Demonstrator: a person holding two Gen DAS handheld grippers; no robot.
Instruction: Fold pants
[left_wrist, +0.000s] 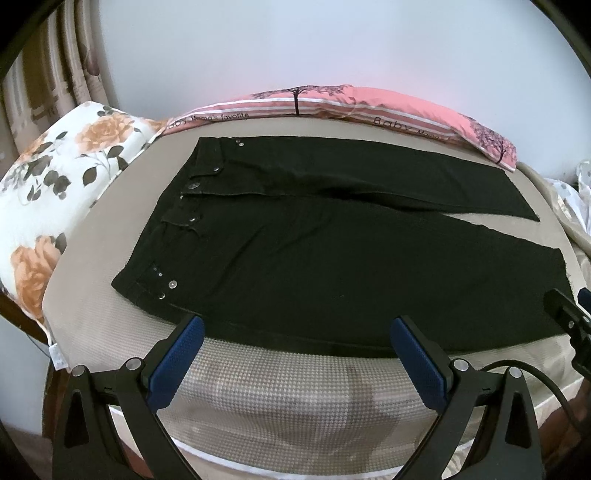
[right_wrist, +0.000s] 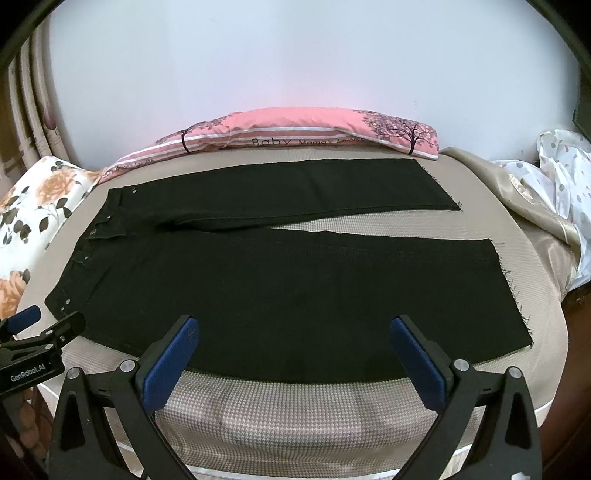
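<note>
Here, my left gripper (left_wrist: 297, 334): released, jaws spread wide, holding nothing, hovering over the near hem-side edge of the bed, just short of the cloth.
My right gripper (right_wrist: 293, 332): also released, jaws wide, empty, poised at the same near edge further toward the leg ends.
Pants (right_wrist: 280, 288): black, laid flat and unfolded straight ahead of both tools; waistband to my left, leg ends to my right, the two legs parting into a narrow V.
Near edge of pants: runs just beyond my fingertips in both views, lying on the checked bed cover (right_wrist: 295, 406).
Far leg (right_wrist: 295, 188): stops just short of the pink pillow (right_wrist: 295, 123) against the wall.
Frayed leg hems (right_wrist: 513, 291): threads stick out close to the right edge of the bed.
Open room: a bare strip of cover between me and the pants; a wedge of bare cover between the legs; little spare cover past the hems on my right.
Left side: floral pillow (left_wrist: 55, 184) sits just beside the waistband (left_wrist: 166, 218).
Right side: crumpled spotted cloth (right_wrist: 565, 192) lies off the bed's edge.
Writing on pillow: "Baby" is plain, then words that look like "Mama's favorite".
Writing on tool: "GenRobot.AI" on the left gripper's body (right_wrist: 27, 373), seen from my right camera.
Rivets (left_wrist: 172, 284): small metal studs shine at the waistband corners.
</note>
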